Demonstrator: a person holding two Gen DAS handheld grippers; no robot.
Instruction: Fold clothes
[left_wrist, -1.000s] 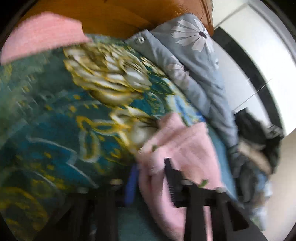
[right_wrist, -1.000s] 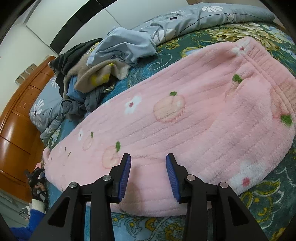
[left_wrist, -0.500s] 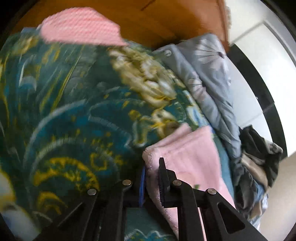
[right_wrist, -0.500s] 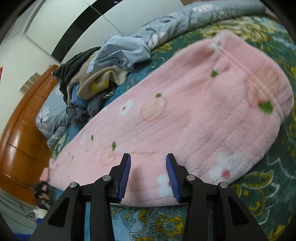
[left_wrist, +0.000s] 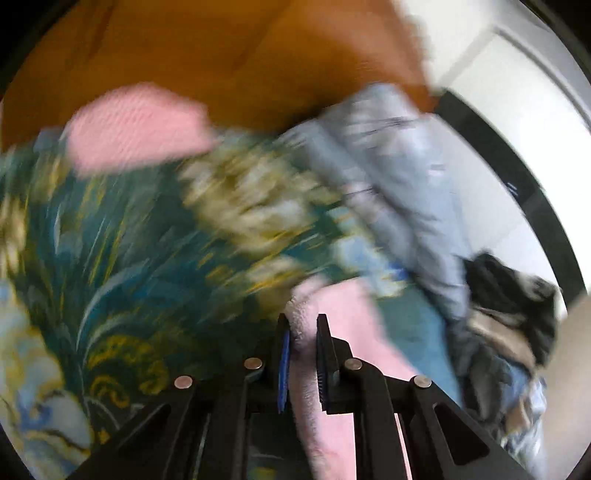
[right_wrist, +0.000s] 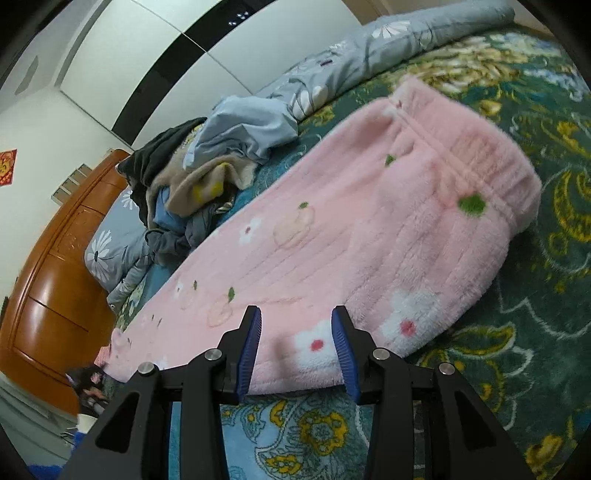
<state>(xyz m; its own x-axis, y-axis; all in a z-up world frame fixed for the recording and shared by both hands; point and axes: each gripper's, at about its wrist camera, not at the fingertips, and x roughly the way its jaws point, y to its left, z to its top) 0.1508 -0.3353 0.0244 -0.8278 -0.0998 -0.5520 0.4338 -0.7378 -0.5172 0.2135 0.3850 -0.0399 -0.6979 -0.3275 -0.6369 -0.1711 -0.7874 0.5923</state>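
Observation:
Pink fleece trousers with flower and fruit prints lie stretched flat on the green patterned bedspread, waistband at the far right. My right gripper is open, its jaws just over the near edge of the trousers, holding nothing. In the blurred left wrist view my left gripper is shut on the leg end of the pink trousers, which runs between its fingers. Another pink cloth lies at the far edge of the bed.
A pile of unfolded clothes sits at the back, also in the left wrist view. A grey flowered quilt lies along the far edge. A wooden headboard stands at the left.
My left gripper has closed on the trouser leg end and the view has swung, now blurred. The right gripper stays open; the trousers have shifted slightly left in its view.

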